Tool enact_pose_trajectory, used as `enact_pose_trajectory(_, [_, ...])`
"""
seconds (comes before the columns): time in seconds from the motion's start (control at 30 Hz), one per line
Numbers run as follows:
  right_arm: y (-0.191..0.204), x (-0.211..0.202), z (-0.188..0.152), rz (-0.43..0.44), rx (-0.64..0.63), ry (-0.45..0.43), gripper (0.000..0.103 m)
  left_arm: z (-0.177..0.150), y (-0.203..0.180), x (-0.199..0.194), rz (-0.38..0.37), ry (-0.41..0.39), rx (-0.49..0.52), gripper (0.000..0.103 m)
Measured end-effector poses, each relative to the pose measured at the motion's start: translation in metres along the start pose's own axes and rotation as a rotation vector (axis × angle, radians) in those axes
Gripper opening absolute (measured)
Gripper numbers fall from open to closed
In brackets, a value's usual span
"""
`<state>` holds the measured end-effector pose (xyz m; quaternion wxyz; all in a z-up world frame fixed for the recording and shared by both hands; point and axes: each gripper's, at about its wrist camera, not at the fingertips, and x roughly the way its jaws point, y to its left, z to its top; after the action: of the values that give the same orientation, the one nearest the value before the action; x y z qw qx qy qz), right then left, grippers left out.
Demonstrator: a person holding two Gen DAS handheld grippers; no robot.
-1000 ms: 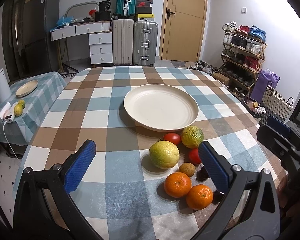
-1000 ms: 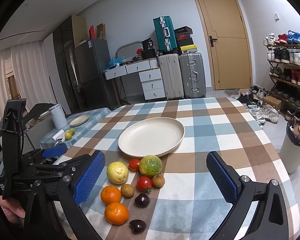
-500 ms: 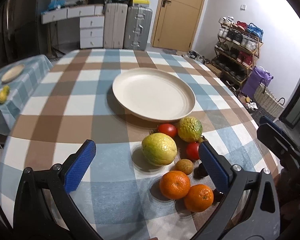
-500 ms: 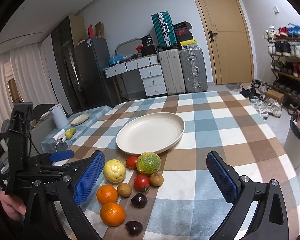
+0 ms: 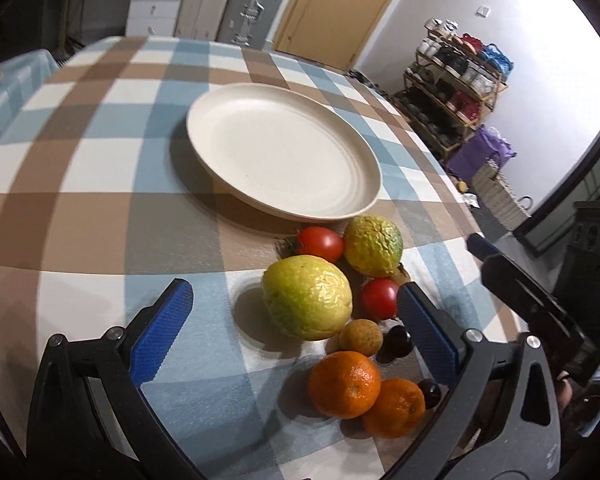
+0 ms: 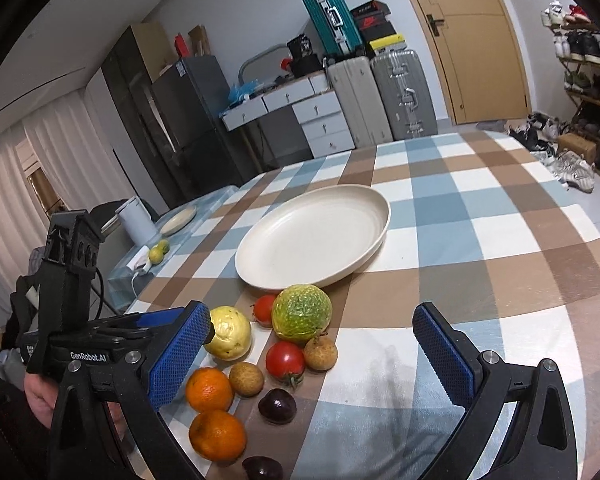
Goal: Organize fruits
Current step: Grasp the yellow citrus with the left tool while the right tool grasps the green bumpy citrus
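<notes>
As left tongs (image 5: 294,320) dip closer over yellow guava (image 5: 307,297), spread wide | right tongs (image 6: 311,354) agape, idle | fruits beside bare plate (image 5: 364,196) on counter | first pick looks imminent

The plate (image 5: 352,184) looks matt and smooth. The tablecloth (image 5: 80,216) is checked cloth. The yellow citrus fruit (image 5: 306,296) has wrinkled skin; the tomatoes (image 6: 285,358) are glossy.

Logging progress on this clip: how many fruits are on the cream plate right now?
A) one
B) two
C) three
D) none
D: the plate is bare, and all the fruit, including the yellow-green fruit, lies on the tablecloth beside it.
</notes>
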<state>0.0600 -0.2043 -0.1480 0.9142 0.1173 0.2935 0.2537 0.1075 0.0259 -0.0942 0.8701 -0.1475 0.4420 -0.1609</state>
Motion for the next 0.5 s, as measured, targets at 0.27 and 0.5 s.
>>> enact_pose_trajectory(0.27, [-0.016, 0.013, 0.001, -0.009, 0.048, 0.062, 0.103, 0.008, 0.011, 0.019, -0.091, 0.061, -0.010, 0.054])
enact_pose_trajectory(0.5, [-0.012, 0.015, 0.003, -0.010, 0.044, 0.073, 0.103, 0.014, 0.026, 0.029, -0.178, 0.065, -0.076, 0.048])
